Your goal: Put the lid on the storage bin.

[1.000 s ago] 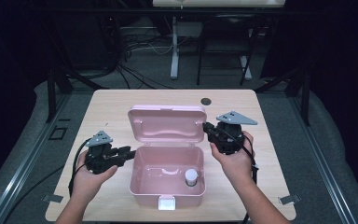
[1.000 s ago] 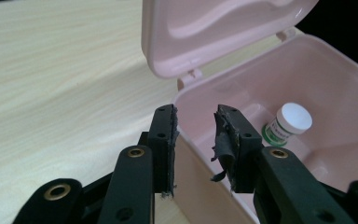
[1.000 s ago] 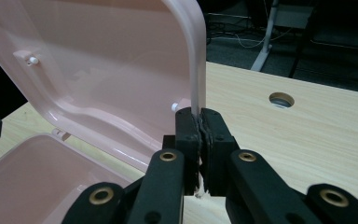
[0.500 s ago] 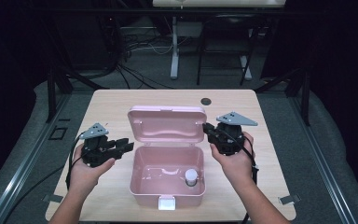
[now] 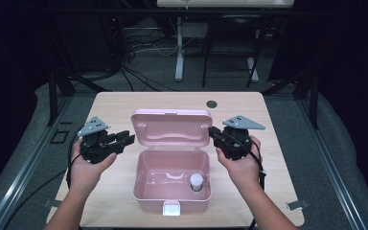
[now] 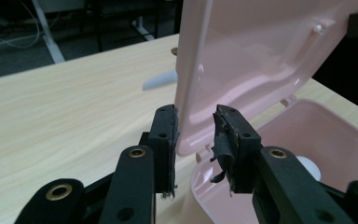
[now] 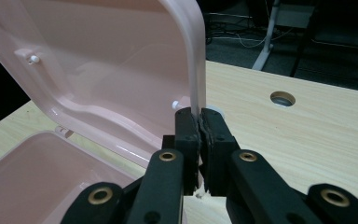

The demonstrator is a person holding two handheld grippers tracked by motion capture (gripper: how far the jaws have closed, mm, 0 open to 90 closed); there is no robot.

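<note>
A pink plastic box (image 5: 146, 191) stands open in the middle of the table, its lid (image 5: 171, 127) upright at the back. A small white-capped bottle (image 5: 197, 181) sits inside, at the right. My right gripper (image 5: 212, 132) is shut on the lid's right edge; its pads (image 7: 189, 128) pinch the thin rim (image 7: 196, 70). My left gripper (image 5: 124, 139) is at the lid's left edge. Its jaws have just been closing, and the lid's lower left corner (image 6: 189, 140) lies between them with a gap on the right side, so it is open.
The box's white latch (image 5: 171, 208) faces the table's near edge. A round cable hole (image 5: 212, 103) lies in the tabletop behind the lid. Bare wood lies to the left (image 5: 110, 110) and right (image 5: 268, 191) of the box. Beyond the table are dark floor, cables and desk legs.
The left hand has lifted its gripper from beside the box's base up to the lid's left edge. The right gripper and the lid have stayed where they were.
</note>
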